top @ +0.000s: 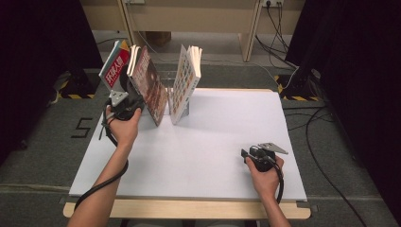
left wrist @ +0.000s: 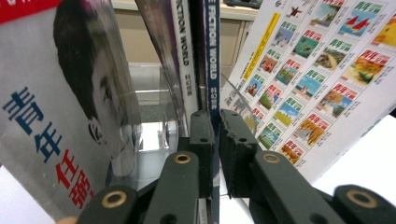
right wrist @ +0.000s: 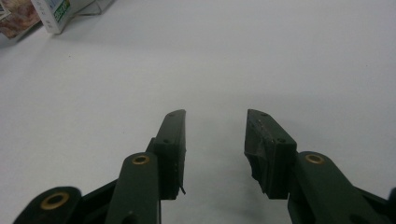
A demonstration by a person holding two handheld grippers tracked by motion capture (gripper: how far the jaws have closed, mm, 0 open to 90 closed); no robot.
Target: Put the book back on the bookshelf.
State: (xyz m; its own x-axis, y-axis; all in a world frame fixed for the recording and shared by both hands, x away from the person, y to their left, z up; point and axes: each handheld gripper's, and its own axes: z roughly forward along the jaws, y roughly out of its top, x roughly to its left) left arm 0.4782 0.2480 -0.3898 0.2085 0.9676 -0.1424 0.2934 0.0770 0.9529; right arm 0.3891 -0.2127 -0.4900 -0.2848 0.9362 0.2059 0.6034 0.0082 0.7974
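Observation:
Several magazines stand in a clear rack (top: 164, 77) at the table's far left. My left gripper (top: 134, 98) reaches in among them. In the left gripper view its jaws (left wrist: 216, 116) are shut on the lower edge of a thin blue-spined magazine (left wrist: 212, 65) lettered FICTION WORLD. A red-topped magazine (top: 115, 66) with a face on its cover (left wrist: 56, 116) leans left of it. A white magazine with a grid of small pictures (left wrist: 317, 84) leans at the right (top: 185, 82). My right gripper (top: 246, 154) hovers open over bare table (right wrist: 215, 116), holding nothing.
The white table top (top: 203, 142) has a wooden strip along its front edge. A brown-covered magazine (top: 152, 90) stands between the other two. Black curtains flank the table, cables lie on the grey floor at the right, and a wooden desk stands behind.

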